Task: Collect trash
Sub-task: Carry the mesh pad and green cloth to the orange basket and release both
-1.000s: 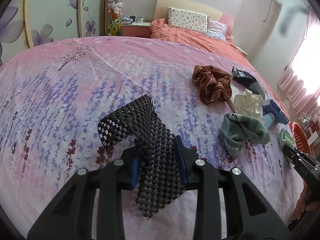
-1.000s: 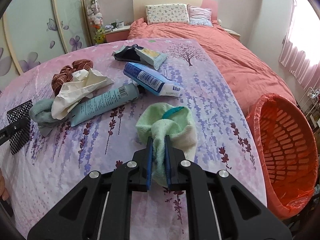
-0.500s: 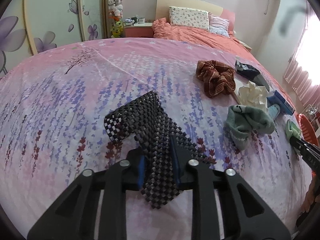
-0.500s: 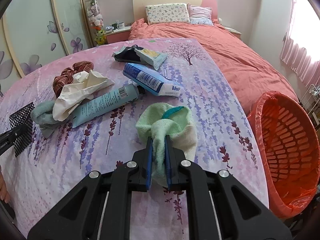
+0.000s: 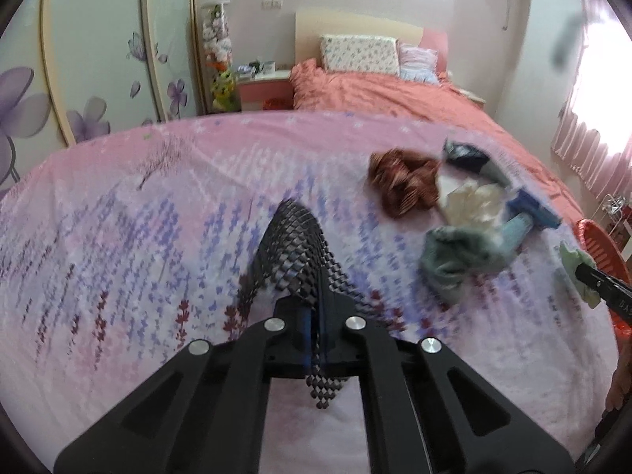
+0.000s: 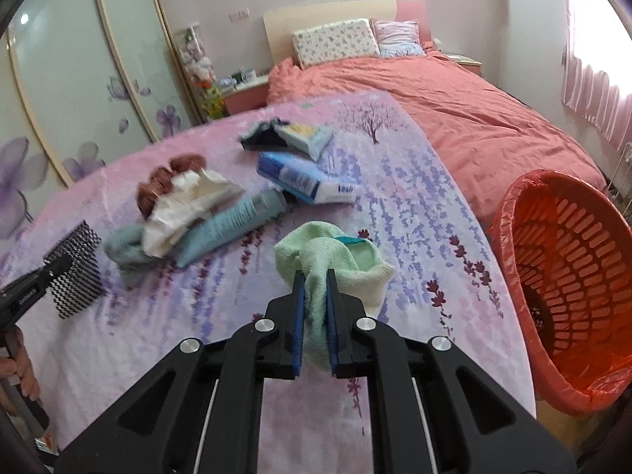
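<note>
Left gripper [image 5: 315, 326] clamped tight on black woven-mesh mat [image 5: 294, 245], draped toward left edge of floral tablecloth [image 6: 414, 213]. Mid-surface: crumpled paper [image 6: 185, 201], smooth teal tube [image 6: 233, 225], blue packet [image 6: 304, 181]. Right gripper [image 6: 315, 308] pinching fuzzy green sock [image 6: 335, 260] near right edge, beside slotted red basket [image 6: 572, 276].

The room is lit brightly and evenly by daylight from the curtained window [image 6: 592, 79] on the right, which is blown out to white glare. Strong fisheye bending and dark vignetting are seen at the edges. The left wrist view is smeared by motion blur; only soft shadows are cast.
</note>
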{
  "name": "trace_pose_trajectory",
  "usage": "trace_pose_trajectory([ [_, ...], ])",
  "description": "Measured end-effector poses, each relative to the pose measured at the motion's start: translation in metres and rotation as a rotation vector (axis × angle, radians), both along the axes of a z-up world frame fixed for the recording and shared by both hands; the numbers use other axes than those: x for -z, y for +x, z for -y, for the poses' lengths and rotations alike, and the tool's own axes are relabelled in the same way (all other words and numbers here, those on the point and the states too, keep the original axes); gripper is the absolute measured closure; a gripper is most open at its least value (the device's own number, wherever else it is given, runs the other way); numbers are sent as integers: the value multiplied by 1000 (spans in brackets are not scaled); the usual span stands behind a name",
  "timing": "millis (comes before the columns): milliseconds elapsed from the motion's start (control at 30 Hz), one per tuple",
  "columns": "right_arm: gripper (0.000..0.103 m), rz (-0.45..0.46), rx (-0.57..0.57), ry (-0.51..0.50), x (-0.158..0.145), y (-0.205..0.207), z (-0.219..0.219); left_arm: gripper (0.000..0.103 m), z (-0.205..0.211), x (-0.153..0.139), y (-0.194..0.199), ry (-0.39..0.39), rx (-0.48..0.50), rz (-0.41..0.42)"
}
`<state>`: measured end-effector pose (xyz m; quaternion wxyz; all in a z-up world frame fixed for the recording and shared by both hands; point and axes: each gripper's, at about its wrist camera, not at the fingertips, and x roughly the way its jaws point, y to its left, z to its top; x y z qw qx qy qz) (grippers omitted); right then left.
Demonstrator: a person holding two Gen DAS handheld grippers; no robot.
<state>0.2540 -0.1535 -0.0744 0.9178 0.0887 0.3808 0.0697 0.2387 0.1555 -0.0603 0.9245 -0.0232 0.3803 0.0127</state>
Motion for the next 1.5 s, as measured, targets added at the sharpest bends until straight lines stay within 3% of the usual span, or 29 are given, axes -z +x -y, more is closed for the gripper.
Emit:
trace_pose_trajectory([
  [500,93,149,39,18,-57,-40,29,99,71,-86,-33,-37,196,164],
  [800,93,229,131,14,-80,-65,75,99,150,-117,-43,-70,368,223],
  [1100,93,259,260,16,-86,-75,138,99,265,-122,-41,-101,581,230],
  [1500,93,225,390,97,-61,-60,212,99,386,-88,-14,-131,745,156],
])
